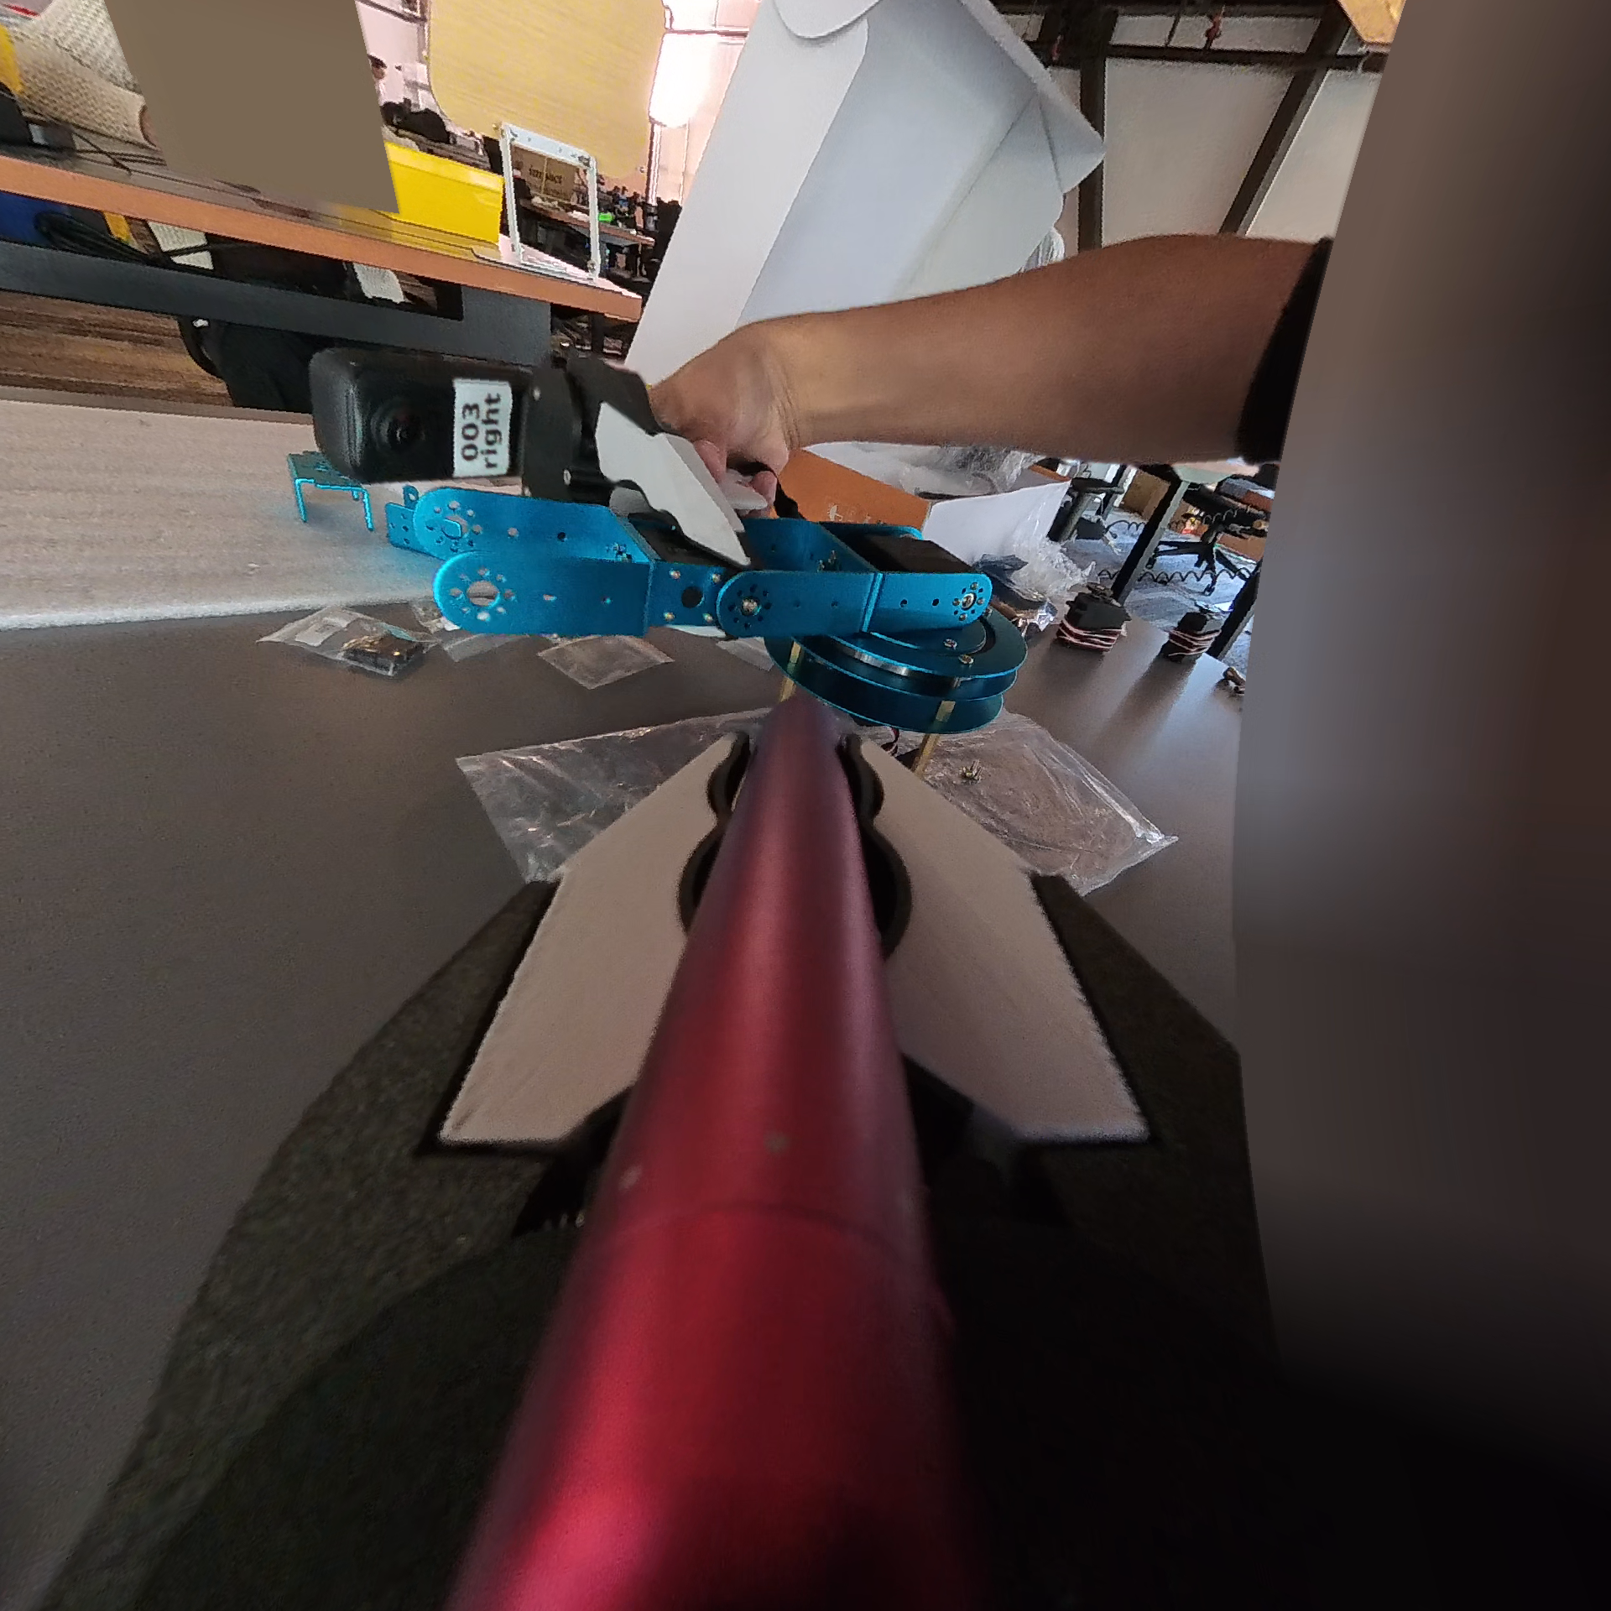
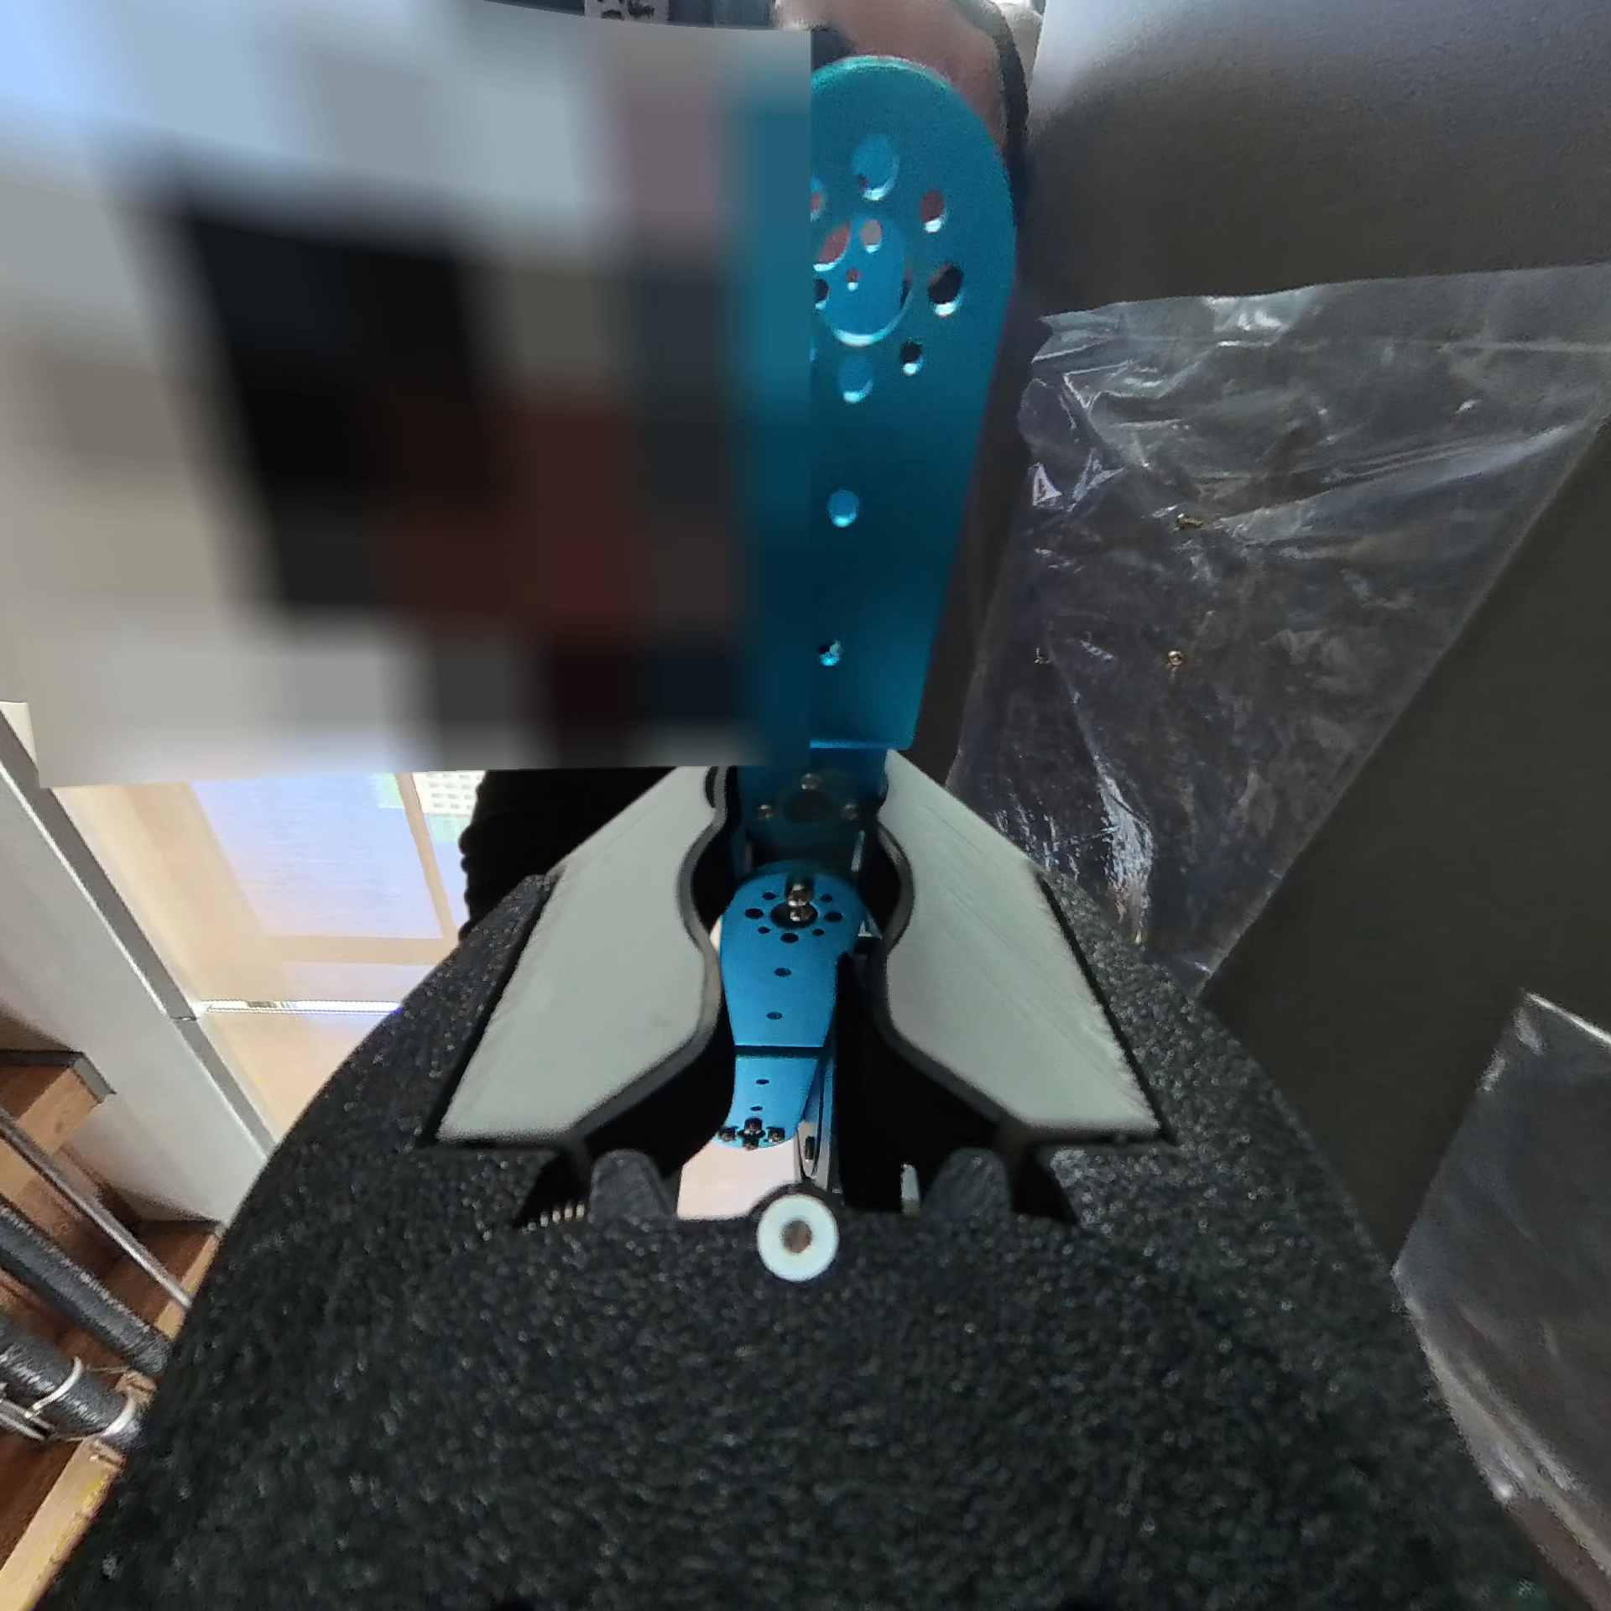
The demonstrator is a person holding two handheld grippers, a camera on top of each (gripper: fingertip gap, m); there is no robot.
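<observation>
**Blue arm part-built, both grippers loaded**

Blue arm (image 1: 610, 584) lies on its side at frame centre of the left wrist view, on the dark counter (image 1: 218, 828). State as it lies:
- Built: several bracket links joined, black servo bodies seated between them, stacked round base (image 1: 907, 671) on brass standoffs at the right end.
- Loose: 2 servos (image 1: 1094, 619) with wound leads at centre right. At least 2 blue brackets (image 1: 327, 488) sit centre left on the white foam sheet (image 1: 131, 506).

Grippers, 2:
- left gripper (image 1: 789, 758): jaws pressed onto 1 red tool (image 1: 767, 1046), a metallic shaft running up frame centre towards the base. Tip is hidden, can't tell if it touches.
- right gripper (image 2: 806, 785): held by a person's hand (image 1: 741, 410), jaws pinching the arm's mid link. In the right wrist view the perforated end bracket sticks up past them to the top edge.

Bags:
- 1 large clear bag (image 1: 593, 785) under the left jaws and base, a few screws on it.
- At least 3 small clear bags (image 1: 349, 641) behind it, 1 with dark hardware.
- Right wrist view shows 2 clear bags at the right edge.
</observation>
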